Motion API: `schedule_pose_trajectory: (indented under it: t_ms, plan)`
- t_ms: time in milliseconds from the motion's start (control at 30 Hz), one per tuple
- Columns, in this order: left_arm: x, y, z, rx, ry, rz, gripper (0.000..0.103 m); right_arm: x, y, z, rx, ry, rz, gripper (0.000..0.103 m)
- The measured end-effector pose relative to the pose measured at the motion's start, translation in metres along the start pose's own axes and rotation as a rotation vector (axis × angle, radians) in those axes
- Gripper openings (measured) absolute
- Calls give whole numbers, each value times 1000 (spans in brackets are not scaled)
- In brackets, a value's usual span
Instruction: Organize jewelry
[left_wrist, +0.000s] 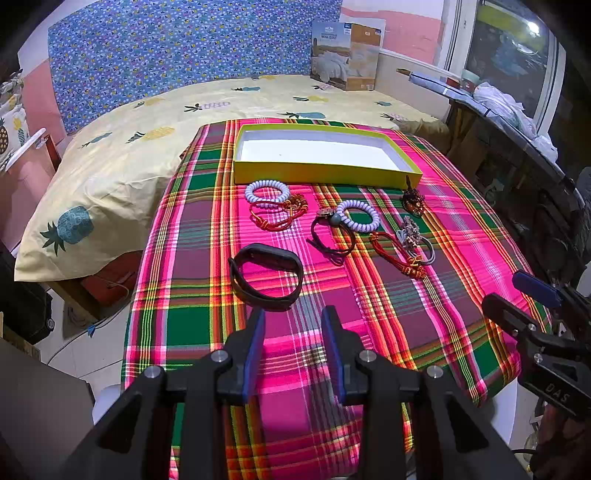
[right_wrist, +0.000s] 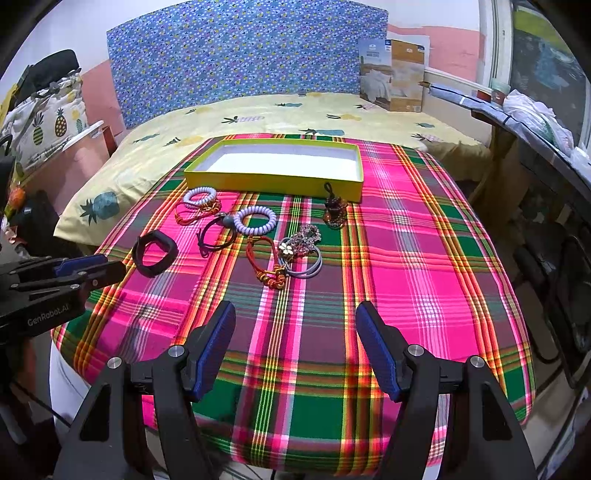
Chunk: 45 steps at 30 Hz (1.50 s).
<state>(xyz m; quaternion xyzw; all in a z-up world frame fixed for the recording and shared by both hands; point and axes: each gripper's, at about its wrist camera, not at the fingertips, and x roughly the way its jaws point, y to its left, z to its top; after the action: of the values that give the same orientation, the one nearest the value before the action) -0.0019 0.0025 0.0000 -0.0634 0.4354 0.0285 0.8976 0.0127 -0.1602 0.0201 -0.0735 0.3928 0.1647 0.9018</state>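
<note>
While both jaws gape, black band lies near tablecloth's left edge.

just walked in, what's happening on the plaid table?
Nothing is being handled at this moment. The left gripper and the right gripper both hang open above the near end of the plaid cloth, holding nothing. The jewelry lies loose on the cloth: a black band, two white coil bracelets, red cord pieces. The yellow box behind them is empty.
</note>
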Motion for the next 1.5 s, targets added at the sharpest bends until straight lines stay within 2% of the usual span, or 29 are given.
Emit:
schedule_pose_trajectory:
  t_ms: [1500]
  plan:
    - [5,1,-3,-14,5,-12,33,1,0,0,0,3,0,68]
